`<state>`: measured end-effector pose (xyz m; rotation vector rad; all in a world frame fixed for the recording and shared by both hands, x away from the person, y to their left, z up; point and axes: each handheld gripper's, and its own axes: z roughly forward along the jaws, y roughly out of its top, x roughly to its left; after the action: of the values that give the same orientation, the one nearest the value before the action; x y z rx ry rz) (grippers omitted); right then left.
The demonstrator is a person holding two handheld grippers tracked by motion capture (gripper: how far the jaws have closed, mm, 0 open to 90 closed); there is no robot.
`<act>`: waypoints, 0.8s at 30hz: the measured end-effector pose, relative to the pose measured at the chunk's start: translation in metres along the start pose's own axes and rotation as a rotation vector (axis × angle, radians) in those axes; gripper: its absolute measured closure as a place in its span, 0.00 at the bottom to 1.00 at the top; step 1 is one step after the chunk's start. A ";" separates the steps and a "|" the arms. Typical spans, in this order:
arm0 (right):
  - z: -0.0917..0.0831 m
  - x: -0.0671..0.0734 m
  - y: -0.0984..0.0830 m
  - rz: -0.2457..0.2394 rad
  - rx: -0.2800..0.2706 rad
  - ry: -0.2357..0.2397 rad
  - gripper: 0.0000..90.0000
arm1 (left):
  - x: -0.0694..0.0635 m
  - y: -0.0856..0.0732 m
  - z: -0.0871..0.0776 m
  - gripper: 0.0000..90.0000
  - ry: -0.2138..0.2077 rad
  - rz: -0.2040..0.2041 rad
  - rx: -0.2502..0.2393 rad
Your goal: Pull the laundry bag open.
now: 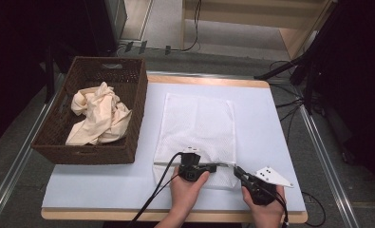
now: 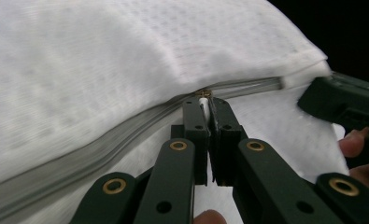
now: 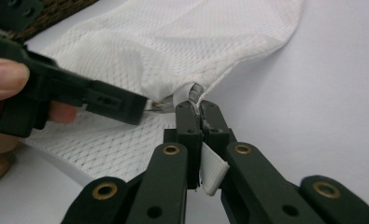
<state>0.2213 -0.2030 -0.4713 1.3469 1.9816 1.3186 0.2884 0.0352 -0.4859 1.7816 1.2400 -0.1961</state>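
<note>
Both hands sit at six o'clock on the table (image 1: pixel 270 118). My right gripper (image 1: pixel 238 172) is clamped shut on the tab at the mesh bag's (image 1: pixel 197 123) near corner; my left gripper (image 1: pixel 215 166) is pinched shut on the zip pull (image 2: pixel 203 93), just beside it. I judge the zip barely opened: I'd anchor the corner firmly and draw the pull straight toward nine o'clock, low along the zip (image 2: pixel 102 137). Farther, at ten o'clock, the basket (image 1: pixel 137 114) holds a cloth (image 1: pixel 99 116).

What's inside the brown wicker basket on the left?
A crumpled cream cloth lies in the wicker basket. Whatever may lie beneath the cloth is covered.
</note>
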 end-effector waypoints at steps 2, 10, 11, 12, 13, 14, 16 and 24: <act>-0.002 -0.004 0.001 0.006 -0.005 -0.005 0.99 | 0.001 0.000 -0.006 0.98 0.056 0.039 -0.006; -0.003 -0.012 -0.001 0.026 0.004 -0.009 0.99 | 0.023 -0.006 -0.036 0.98 0.086 0.009 -0.024; -0.004 -0.013 -0.001 0.029 0.006 -0.008 0.99 | 0.026 -0.006 -0.040 0.98 0.087 0.006 -0.024; -0.004 -0.013 -0.001 0.028 0.008 -0.007 0.99 | 0.028 -0.007 -0.043 0.98 0.095 0.008 -0.026; -0.004 -0.013 -0.001 0.028 0.009 -0.009 0.99 | 0.031 -0.008 -0.047 0.98 0.081 0.004 -0.032; -0.004 -0.013 -0.001 0.035 0.011 0.000 0.99 | 0.033 -0.008 -0.050 0.98 0.075 -0.001 -0.029; -0.002 -0.012 -0.002 0.025 0.022 0.009 0.99 | 0.034 -0.011 -0.056 0.98 0.086 0.020 -0.027; 0.003 -0.006 -0.002 0.008 0.041 0.022 0.99 | 0.040 -0.014 -0.065 0.98 0.081 0.008 -0.031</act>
<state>0.2253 -0.2067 -0.4756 1.3665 2.0307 1.3089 0.2732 0.1108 -0.4811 1.7821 1.2865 -0.1002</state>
